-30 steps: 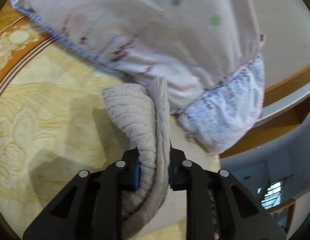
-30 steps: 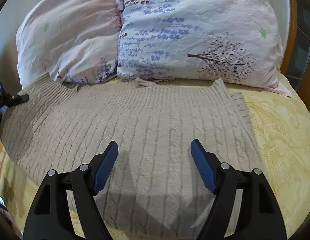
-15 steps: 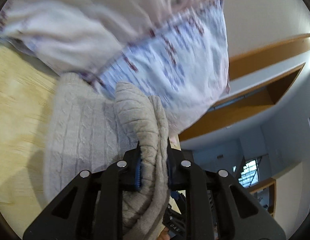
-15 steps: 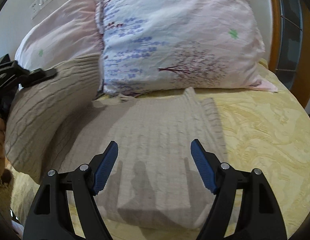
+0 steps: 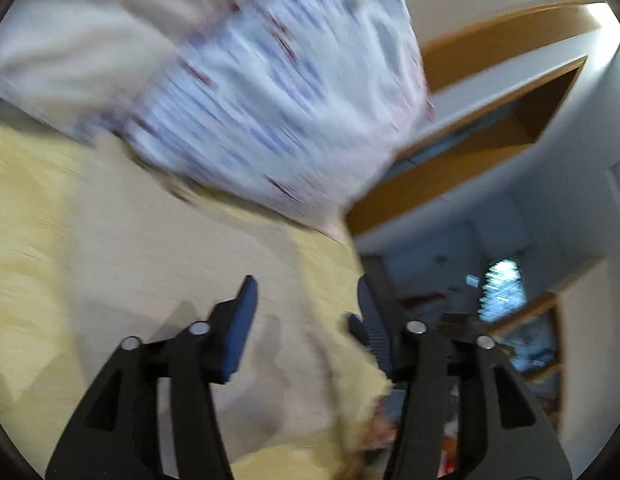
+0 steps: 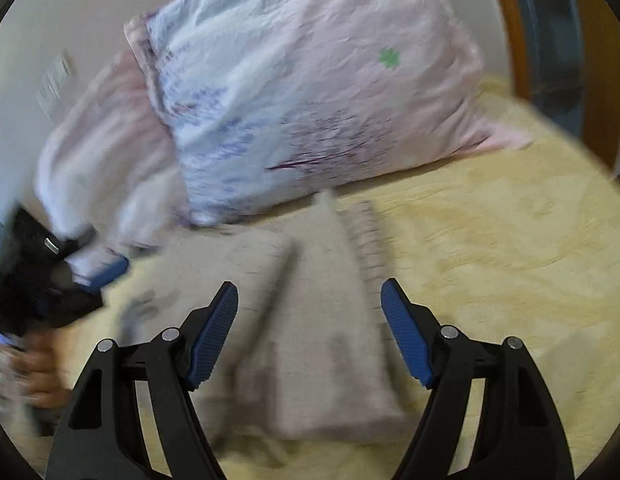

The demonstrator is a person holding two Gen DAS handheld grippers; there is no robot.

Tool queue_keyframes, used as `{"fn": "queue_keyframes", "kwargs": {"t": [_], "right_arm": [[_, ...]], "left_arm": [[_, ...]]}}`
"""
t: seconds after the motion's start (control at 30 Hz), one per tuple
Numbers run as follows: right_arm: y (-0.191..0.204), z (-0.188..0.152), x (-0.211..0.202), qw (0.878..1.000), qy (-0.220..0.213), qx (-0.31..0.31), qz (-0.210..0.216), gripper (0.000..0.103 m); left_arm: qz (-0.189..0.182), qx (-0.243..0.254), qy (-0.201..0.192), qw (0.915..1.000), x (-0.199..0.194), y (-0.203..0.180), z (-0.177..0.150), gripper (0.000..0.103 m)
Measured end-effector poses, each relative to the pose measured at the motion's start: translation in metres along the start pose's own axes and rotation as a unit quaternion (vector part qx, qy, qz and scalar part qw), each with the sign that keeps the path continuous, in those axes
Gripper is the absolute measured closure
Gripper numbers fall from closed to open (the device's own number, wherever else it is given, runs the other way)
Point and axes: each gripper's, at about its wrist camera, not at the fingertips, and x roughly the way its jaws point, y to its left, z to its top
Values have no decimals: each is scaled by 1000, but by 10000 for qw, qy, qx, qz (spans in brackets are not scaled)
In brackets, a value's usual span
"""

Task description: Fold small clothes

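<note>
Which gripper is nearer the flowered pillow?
Left. The left gripper is open beside the pillow, near its lower left corner. The right gripper is open farther back, over the folded sweater.

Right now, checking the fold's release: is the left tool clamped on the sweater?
No, the left tool stands open, nothing between its pads above the sweater.

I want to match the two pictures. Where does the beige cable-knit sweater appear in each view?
Left wrist: beige cable-knit sweater, blurred, centre-left, ahead of the open left gripper.
Right wrist: folded sweater, lower centre, between the open jaws of the right gripper.
Shared landmark: blue-and-pink floral pillow.
</note>
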Motion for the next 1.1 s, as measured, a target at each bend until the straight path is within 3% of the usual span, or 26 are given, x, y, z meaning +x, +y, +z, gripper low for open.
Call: {"fn": "queue_keyframes", "kwargs": {"t": [0.07, 0.13, 0.3, 0.43, 0.57, 0.67, 0.8, 1.0, 1.1], "right_arm": [[-3, 6, 11, 9958, 416, 397, 718, 27], [-2, 8, 28, 9875, 855, 705, 1122, 27], [3, 2, 61, 9773, 1511, 953, 1138, 43], [6, -4, 74, 9685, 1796, 1053, 1369, 57], [12, -5, 84, 9619, 1970, 1072, 1566, 57], [11, -1, 96, 9615, 1846, 1235, 1618, 59], [12, 1, 105, 9710, 1535, 1131, 1443, 81], [33, 17, 71, 9933, 744, 179, 870, 86], [40, 28, 46, 9974, 378, -413, 444, 86]], "left_arm": [[477, 56, -197, 9987, -15, 11, 6, 46], [905, -44, -228, 9956, -24, 28, 4, 45], [1374, -271, 55, 9901, -13, 58, -5, 45], [1397, -249, 180, 9897, -4, 64, -11, 43], [1351, -234, 245, 9903, -2, 65, -17, 42], [1290, -347, 357, 9904, 3, 69, -20, 41], [1217, -470, 366, 9908, 2, 71, -20, 38], [1117, -367, 276, 9927, -3, 65, -18, 33], [1093, -357, 322, 9929, -2, 64, -21, 33]]}}
